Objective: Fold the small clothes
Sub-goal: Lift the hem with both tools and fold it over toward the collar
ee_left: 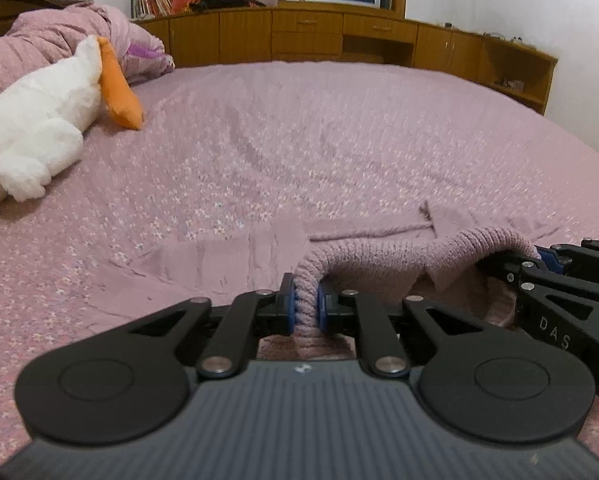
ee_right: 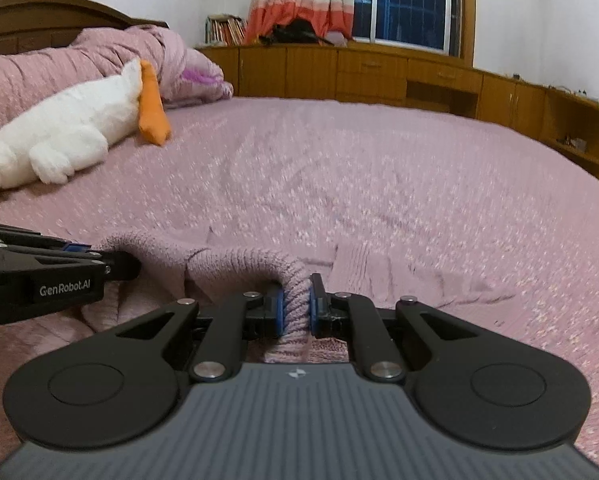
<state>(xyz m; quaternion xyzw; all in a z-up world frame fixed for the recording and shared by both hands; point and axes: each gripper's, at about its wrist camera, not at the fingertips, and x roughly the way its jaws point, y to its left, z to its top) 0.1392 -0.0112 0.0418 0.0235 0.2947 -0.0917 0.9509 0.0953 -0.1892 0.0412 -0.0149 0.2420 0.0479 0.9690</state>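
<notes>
Left wrist view: the left gripper [ee_left: 305, 300] pinches a ribbed edge of the pink sweater [ee_left: 379, 256], low over the near bed [ee_left: 299, 140]. Right wrist view: the right gripper [ee_right: 296, 304] clamps the same edge, mid-fold; next, probably lay it flat and release.
</notes>
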